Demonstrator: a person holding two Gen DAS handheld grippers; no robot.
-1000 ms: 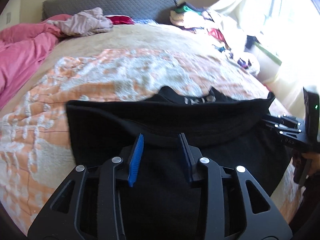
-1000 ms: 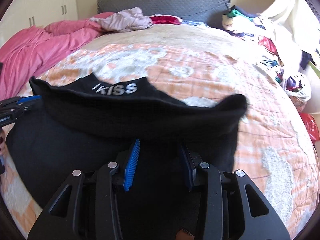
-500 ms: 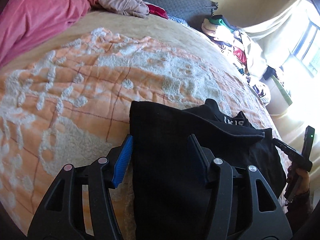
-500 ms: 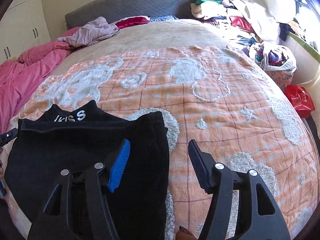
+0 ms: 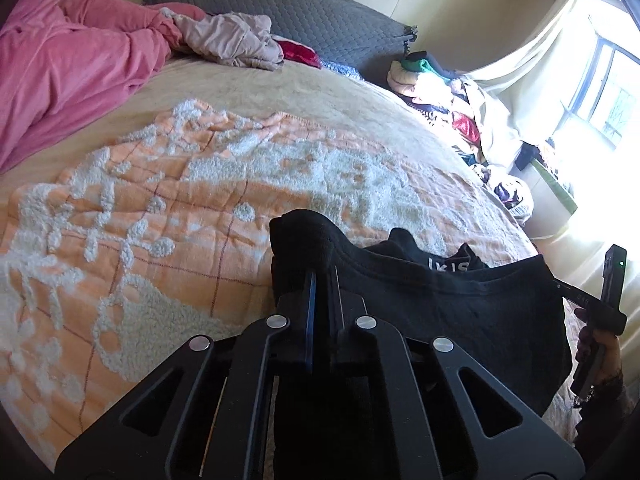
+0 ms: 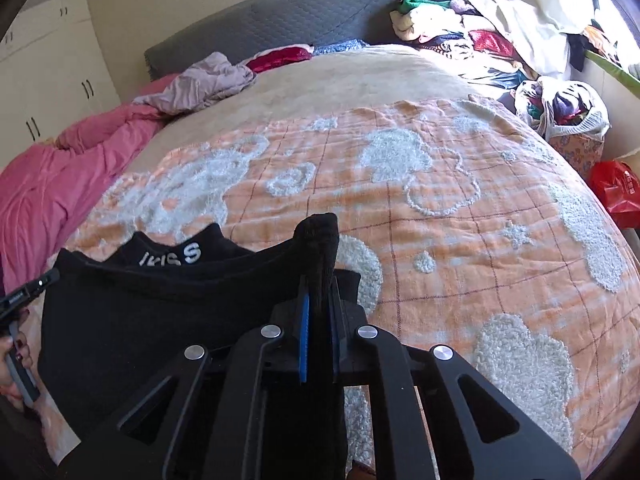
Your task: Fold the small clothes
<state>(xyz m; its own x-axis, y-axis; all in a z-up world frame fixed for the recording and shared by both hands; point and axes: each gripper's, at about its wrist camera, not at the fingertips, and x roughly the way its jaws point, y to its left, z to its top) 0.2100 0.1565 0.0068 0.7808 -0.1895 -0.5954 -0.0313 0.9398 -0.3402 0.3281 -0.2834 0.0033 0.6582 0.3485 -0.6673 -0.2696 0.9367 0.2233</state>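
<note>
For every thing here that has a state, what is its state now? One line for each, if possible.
Left claw: shut on one corner of the black garment.
Right claw: shut on the other corner.
Black garment: partly folded, corners lifted, lettered waistband showing.
Pink blanket: crumpled.
Mauve garment: unfolded, bunched.

White lettering on black garment (image 6: pixel 160 320) neckband (image 6: pixel 172 256): reads "IKISS", first letters partly creased. Left wrist view shows only "IKIS". Red bag (image 6: pixel 616 192) at 3 o'clock: print unreadable.
</note>
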